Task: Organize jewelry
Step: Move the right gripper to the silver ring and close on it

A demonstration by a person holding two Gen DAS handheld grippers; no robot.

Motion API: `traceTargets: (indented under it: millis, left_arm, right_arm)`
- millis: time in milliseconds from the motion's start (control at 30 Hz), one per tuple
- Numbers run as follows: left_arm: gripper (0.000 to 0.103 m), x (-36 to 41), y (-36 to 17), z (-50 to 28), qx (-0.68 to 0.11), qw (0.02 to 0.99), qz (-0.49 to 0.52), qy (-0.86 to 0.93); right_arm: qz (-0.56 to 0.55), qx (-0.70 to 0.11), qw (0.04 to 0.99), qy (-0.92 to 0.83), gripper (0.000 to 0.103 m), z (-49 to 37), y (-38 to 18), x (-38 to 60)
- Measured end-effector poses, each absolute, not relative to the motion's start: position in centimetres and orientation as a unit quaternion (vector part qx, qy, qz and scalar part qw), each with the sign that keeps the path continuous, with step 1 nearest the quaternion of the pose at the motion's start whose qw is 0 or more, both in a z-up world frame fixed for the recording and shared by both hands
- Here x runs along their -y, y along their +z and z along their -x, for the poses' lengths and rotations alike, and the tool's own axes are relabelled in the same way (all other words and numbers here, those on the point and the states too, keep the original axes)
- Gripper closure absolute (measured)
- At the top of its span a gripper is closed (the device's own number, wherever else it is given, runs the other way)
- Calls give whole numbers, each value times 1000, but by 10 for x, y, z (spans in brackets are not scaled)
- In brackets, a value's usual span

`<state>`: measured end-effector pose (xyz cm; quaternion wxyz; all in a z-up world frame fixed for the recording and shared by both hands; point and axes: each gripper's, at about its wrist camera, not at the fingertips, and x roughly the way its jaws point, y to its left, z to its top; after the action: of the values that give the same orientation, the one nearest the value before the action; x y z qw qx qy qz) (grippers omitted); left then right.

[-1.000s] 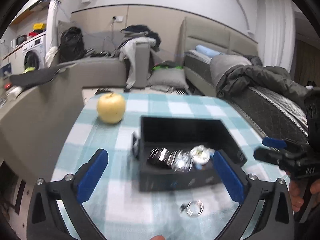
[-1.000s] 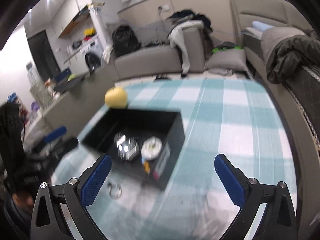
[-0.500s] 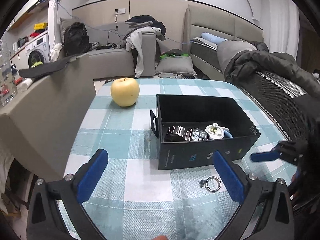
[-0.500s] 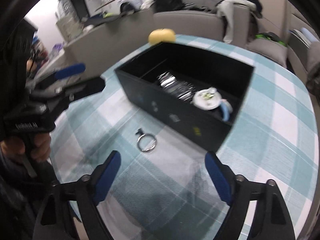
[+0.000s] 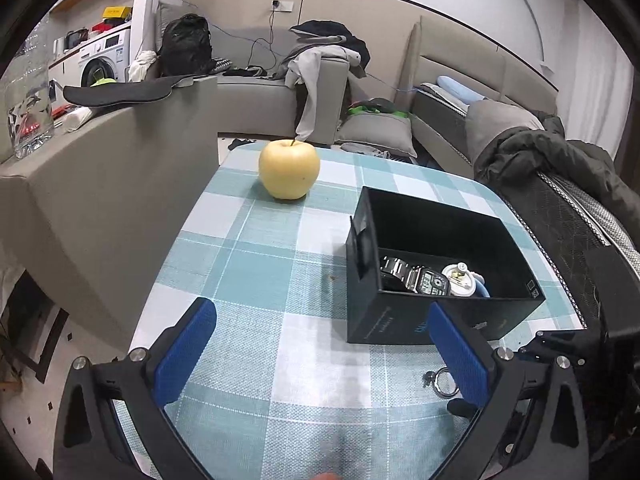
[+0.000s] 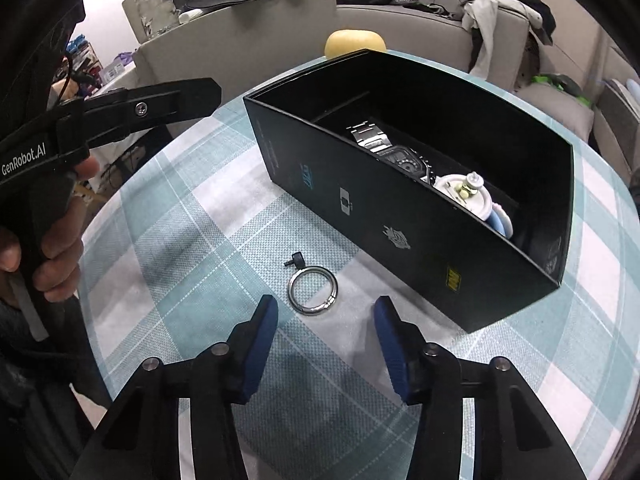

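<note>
From the left wrist view, the left gripper [image 5: 320, 352] hovered over the cloth [image 5: 256, 280], jaws spread wide with nothing between them. The box [image 5: 404, 320] sat ahead to the right, a watch [image 5: 416, 278] inside, an apple [image 5: 289, 168] beyond.

From the right wrist view, the right gripper [image 6: 326, 316] pointed down at the ring [image 6: 314, 292], which lay on the cloth just beside the box's front wall. Its jaws were closing, the ring just ahead of the tips, untouched.

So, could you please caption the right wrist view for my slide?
Right gripper, jaws closing, nothing between them yet, above a metal ring lying beside the black box.
</note>
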<state>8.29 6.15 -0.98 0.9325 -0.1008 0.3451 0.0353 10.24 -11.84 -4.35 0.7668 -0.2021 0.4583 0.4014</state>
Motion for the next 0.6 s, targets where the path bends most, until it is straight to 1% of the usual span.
traceTargets:
  millis: [33,233,533,600]
  left_arm:
    - [1,-62,-10,-83,-345,932,100,35]
    - [1,-60,-12,-82,-350,932,91,32]
    - [1,-63,-12,-85,-351,931,97,34]
    - [1,-63,-12,-85,-351,931,96,34]
  right_arm:
    - [210,-454,769,398,59,-101,-44,117]
    - [241,-436,775,389,60,-94,-47,105]
    - [234,-432,777,393,62,-94,-45,104]
    - [235,-429,778,394,65,-94,-47,102]
